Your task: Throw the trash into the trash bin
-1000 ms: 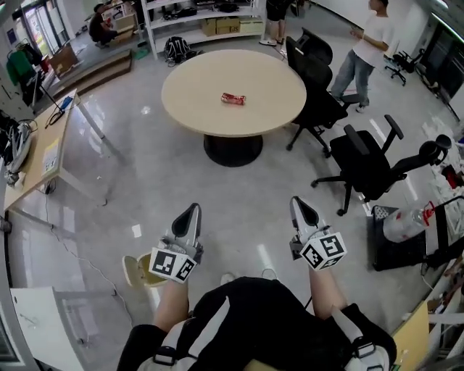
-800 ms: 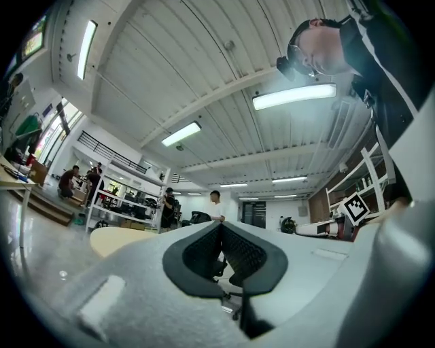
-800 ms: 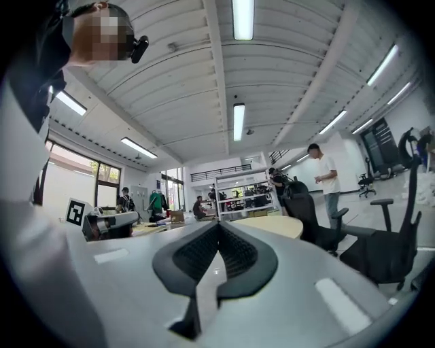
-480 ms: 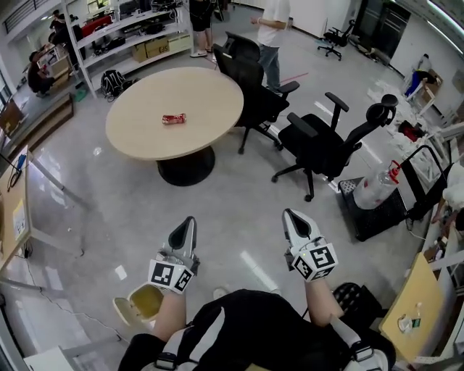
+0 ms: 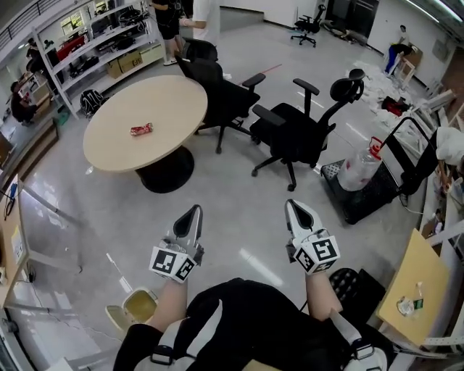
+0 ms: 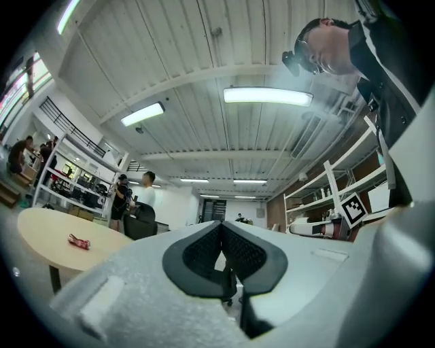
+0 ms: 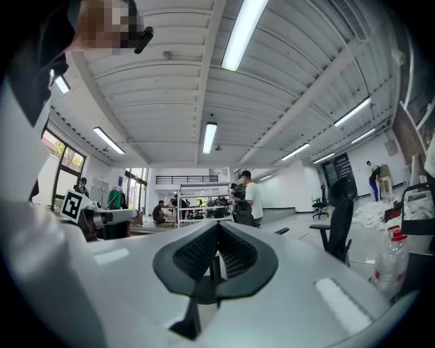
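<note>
Head view, stock: left gripper (image 5: 191,214) and right gripper (image 5: 294,210), jaws pressed together with nothing between, likely carried idle because no pickup has begun. Trash (image 5: 141,130): red wrapper on round table (image 5: 109,148), well ahead-left of both jaws. Trash bin (image 5: 135,307): behind the left jaws, uncovered for the drop.

Looks like a big open-plan office that doubles as a lab or workshop. There's a round bench (image 5: 170,98) with black swivel chairs (image 5: 290,134) pulled around it, and metal shelving (image 5: 109,43) stacked with boxes and gear. The floor (image 5: 239,210) is polished grey, and strip lights (image 6: 267,96) hang from a ribbed ceiling (image 7: 177,88). A few people (image 5: 205,14) are standing around in the back.
</note>
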`<action>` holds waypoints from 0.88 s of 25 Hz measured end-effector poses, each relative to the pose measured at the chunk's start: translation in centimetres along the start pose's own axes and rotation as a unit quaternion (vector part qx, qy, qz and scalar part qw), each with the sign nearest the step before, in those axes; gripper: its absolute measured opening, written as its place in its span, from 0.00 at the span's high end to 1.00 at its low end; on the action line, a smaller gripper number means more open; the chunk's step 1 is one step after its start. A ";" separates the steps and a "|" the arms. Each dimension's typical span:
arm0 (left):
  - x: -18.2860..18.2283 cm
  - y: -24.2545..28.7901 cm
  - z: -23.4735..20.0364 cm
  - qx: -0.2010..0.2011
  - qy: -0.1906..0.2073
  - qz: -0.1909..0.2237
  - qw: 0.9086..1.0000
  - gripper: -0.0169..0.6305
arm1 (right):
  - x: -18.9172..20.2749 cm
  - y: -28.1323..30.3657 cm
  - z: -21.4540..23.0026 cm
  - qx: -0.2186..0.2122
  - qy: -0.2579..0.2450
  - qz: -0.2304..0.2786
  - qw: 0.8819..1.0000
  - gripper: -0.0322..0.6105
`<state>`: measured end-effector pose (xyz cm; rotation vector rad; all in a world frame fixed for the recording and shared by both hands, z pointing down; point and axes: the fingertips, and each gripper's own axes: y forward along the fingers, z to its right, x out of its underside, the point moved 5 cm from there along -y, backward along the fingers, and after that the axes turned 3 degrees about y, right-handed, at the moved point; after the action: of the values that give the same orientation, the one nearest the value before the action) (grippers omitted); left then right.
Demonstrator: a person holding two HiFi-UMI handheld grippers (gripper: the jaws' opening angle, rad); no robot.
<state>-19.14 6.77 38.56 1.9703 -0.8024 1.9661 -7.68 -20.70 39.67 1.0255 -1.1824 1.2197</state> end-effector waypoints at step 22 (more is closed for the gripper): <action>4.9 17.5 23.0 0.213 -0.062 0.003 0.975 0.97 | -2.2 -24.9 18.3 0.239 0.011 0.038 0.970 0.94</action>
<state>-9.46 -20.88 38.30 2.3441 -0.4335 2.1774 15.27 -41.42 40.78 1.3210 -0.9346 1.6199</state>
